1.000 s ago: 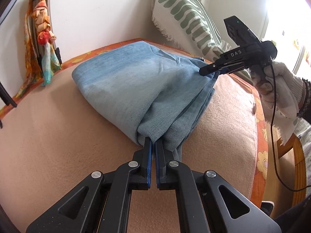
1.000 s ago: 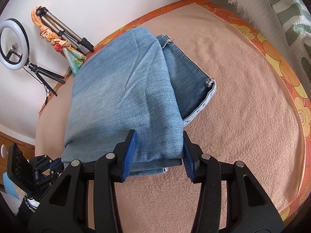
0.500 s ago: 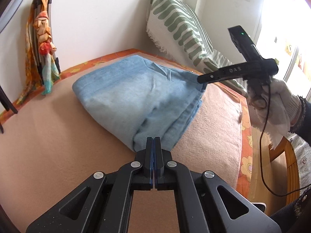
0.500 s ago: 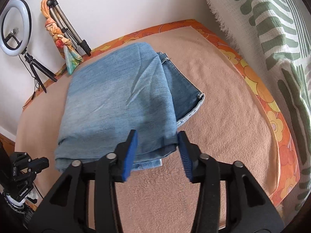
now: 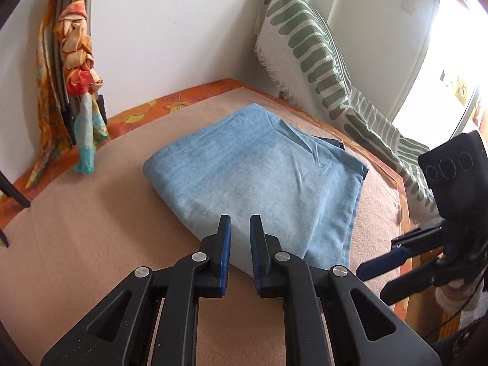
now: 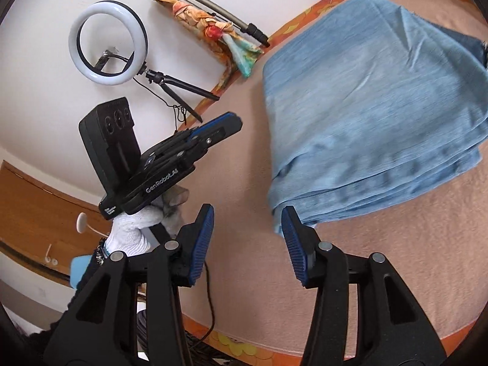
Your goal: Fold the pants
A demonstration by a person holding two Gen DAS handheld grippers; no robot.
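Note:
The light-blue pants (image 5: pixel 259 177) lie folded in a thick rectangle on the tan blanket (image 5: pixel 91 219), with nothing gripping them. My left gripper (image 5: pixel 240 228) hovers just in front of their near edge. Its jaws are opening with a narrow gap and nothing is between them. In the right wrist view the pants (image 6: pixel 375 116) fill the upper right. My right gripper (image 6: pixel 247 228) stands open off their near left corner, empty, over bare blanket. The left gripper (image 6: pixel 219 128) shows there too, held by a white-gloved hand (image 6: pixel 134 231). The right gripper (image 5: pixel 393 262) appears at the right edge of the left wrist view.
A green-striped cushion (image 5: pixel 308 48) leans on the wall behind the pants. A tripod wrapped in an orange scarf (image 5: pixel 76 70) stands at the back left, beside a ring light (image 6: pixel 108 42). The orange flowered bed edge (image 6: pixel 238 344) runs close below my right gripper.
My left gripper let go of the pants' edge, drew back and parted its jaws. My right gripper pulled off the pants and swung left. The pants now lie flat and folded.

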